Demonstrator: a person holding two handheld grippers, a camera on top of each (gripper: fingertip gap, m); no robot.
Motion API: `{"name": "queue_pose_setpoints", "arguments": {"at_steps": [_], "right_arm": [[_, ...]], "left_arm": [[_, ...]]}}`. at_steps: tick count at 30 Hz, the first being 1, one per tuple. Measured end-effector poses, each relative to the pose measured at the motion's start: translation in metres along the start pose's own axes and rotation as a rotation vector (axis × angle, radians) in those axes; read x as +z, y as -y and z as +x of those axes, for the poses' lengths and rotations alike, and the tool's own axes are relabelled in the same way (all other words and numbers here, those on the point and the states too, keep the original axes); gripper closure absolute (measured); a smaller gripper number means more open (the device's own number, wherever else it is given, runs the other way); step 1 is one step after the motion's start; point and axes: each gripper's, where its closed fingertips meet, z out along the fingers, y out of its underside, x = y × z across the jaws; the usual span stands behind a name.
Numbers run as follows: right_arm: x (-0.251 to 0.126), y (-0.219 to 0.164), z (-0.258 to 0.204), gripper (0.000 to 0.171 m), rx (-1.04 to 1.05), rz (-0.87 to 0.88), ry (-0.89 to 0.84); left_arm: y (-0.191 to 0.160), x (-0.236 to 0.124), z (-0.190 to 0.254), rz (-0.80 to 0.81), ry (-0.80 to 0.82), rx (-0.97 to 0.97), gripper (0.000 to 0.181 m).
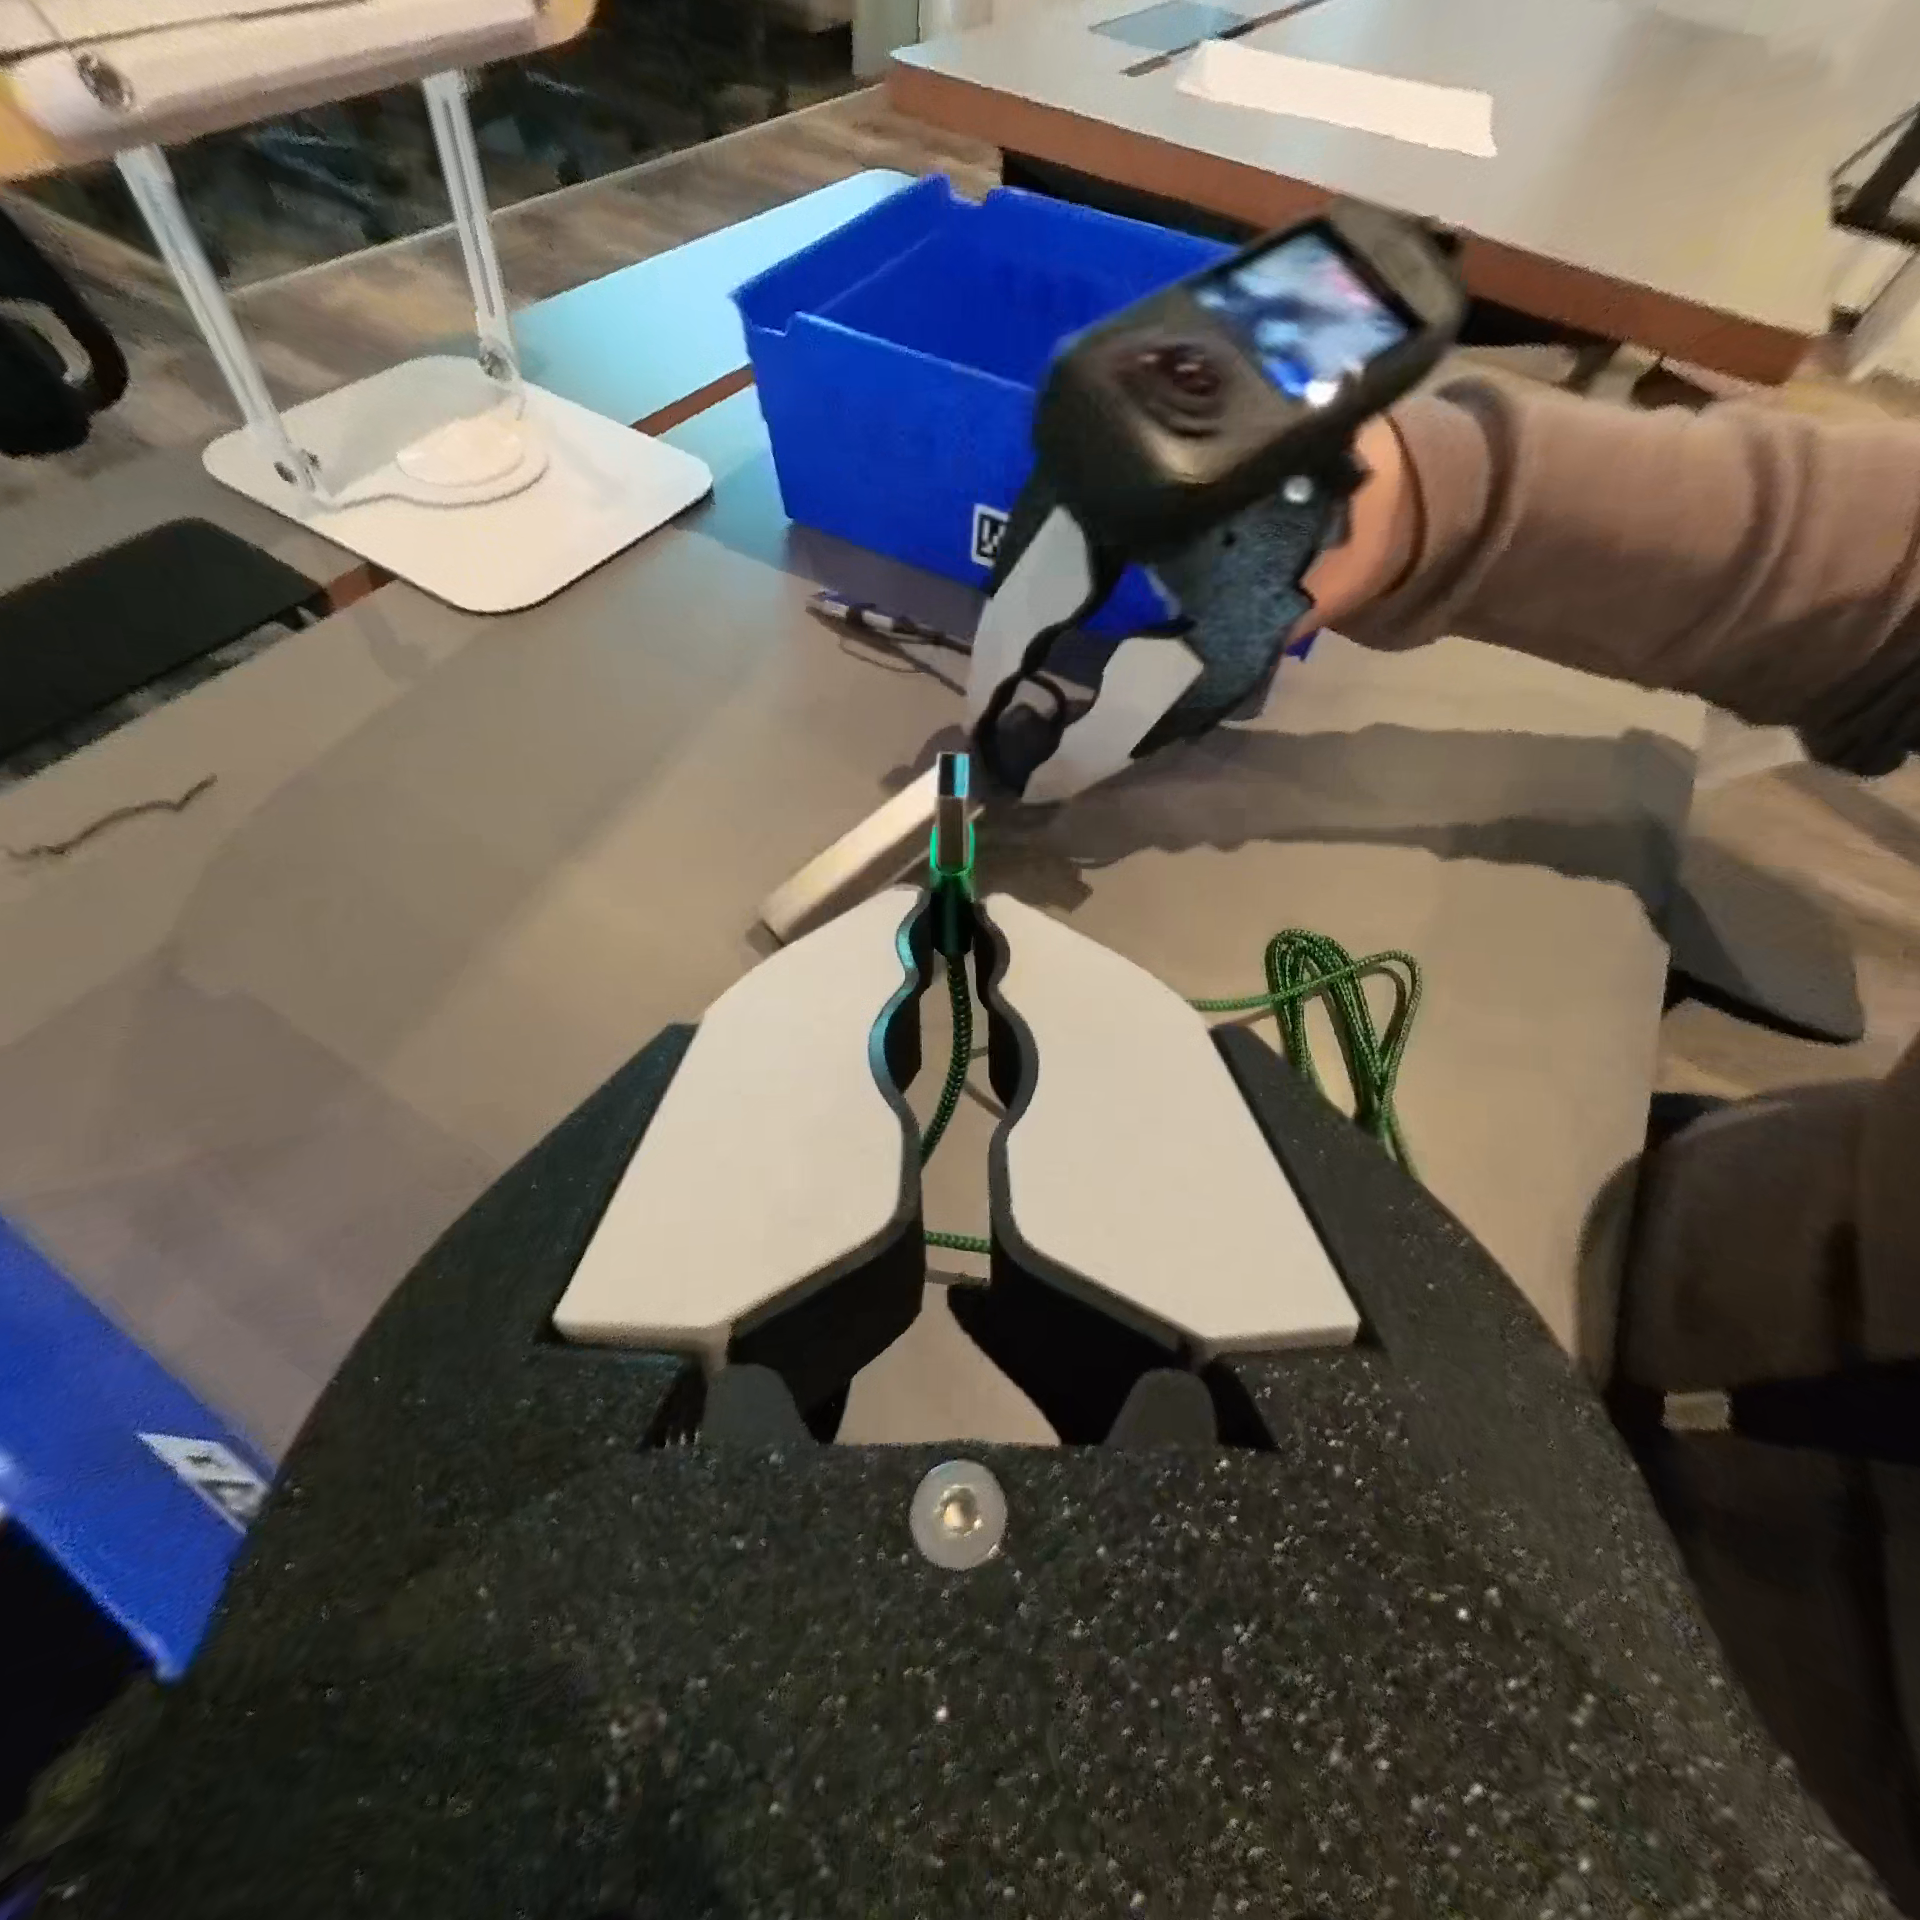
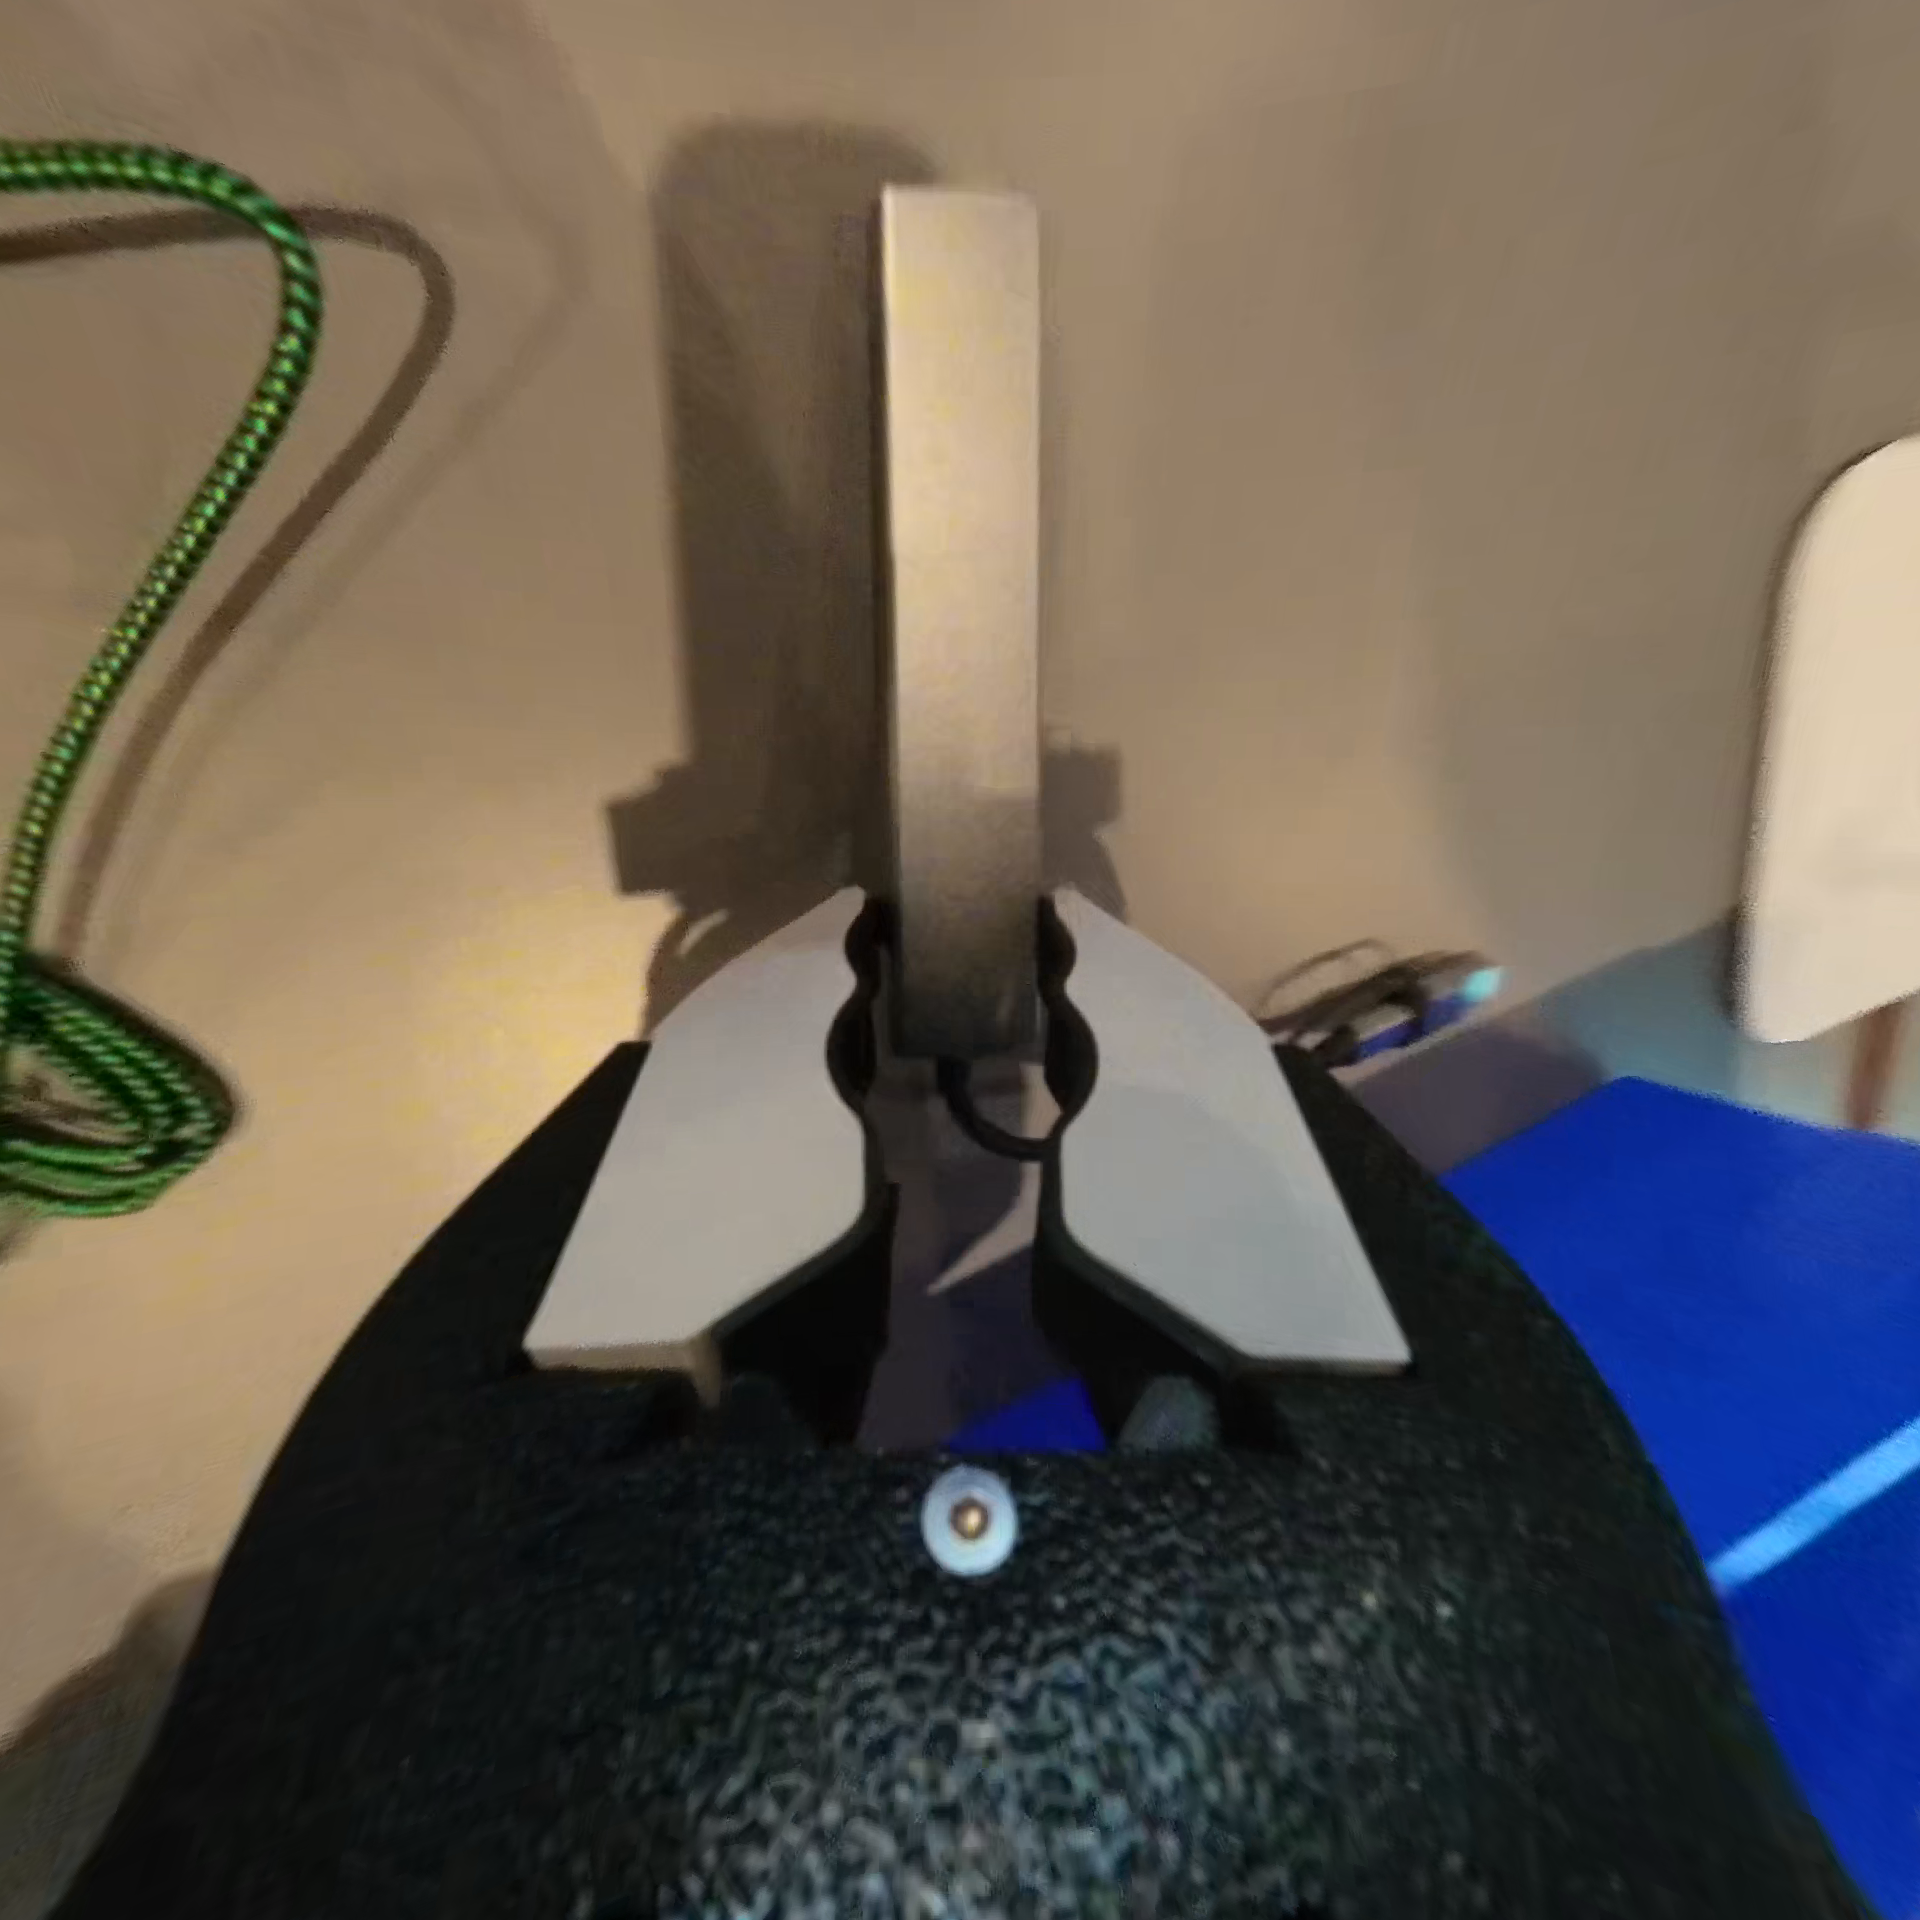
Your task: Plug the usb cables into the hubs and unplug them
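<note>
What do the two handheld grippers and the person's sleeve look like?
Each gripper has a black speckled, grainy body, a silver screw head near its front and two flat pale grey fingers with wavy black inner edges: left gripper, right gripper. In the left wrist view the right gripper carries a black camera with a small lit screen. The person wears a greyish-brown long sleeve.

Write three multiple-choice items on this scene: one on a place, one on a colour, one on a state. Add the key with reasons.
1. Where is the blue bin?
A. beyond the hub
B. under the table
C. in the left gripper

2. What colour is the braided cable?
A. red
B. green and black
C. white

3. What does the right gripper hold?
A. nothing
B. a pen
C. the grey hub

Key: A, the bin stands behind the hub; B, the braid shows both colours; C, its fingers close on the hub's end, while the left gripper clamps the cable.
</note>
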Motion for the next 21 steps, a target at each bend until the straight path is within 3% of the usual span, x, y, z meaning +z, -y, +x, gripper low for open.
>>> {"name": "queue_pose_setpoints", "arguments": {"at_steps": [1,6,12,21], "right_arm": [[-0.005,0.005,0.006,0.144,-0.068,0.033,-0.068],[-0.039,0.032,0.025,0.143,-0.553,0.145,-0.477],[-0.077,0.052,0.034,0.144,-0.846,0.255,-0.764],[-0.087,0.051,0.035,0.144,-0.932,0.274,-0.814]], "left_arm": [[0.0,0.001,-0.002,0.003,-0.002,-0.029,0.174],[-0.002,0.002,-0.009,0.002,-0.005,-0.085,0.174],[-0.008,0.006,-0.008,-0.064,0.0,-0.04,0.174],[-0.018,0.021,-0.024,-0.219,0.095,0.012,0.174]]}}
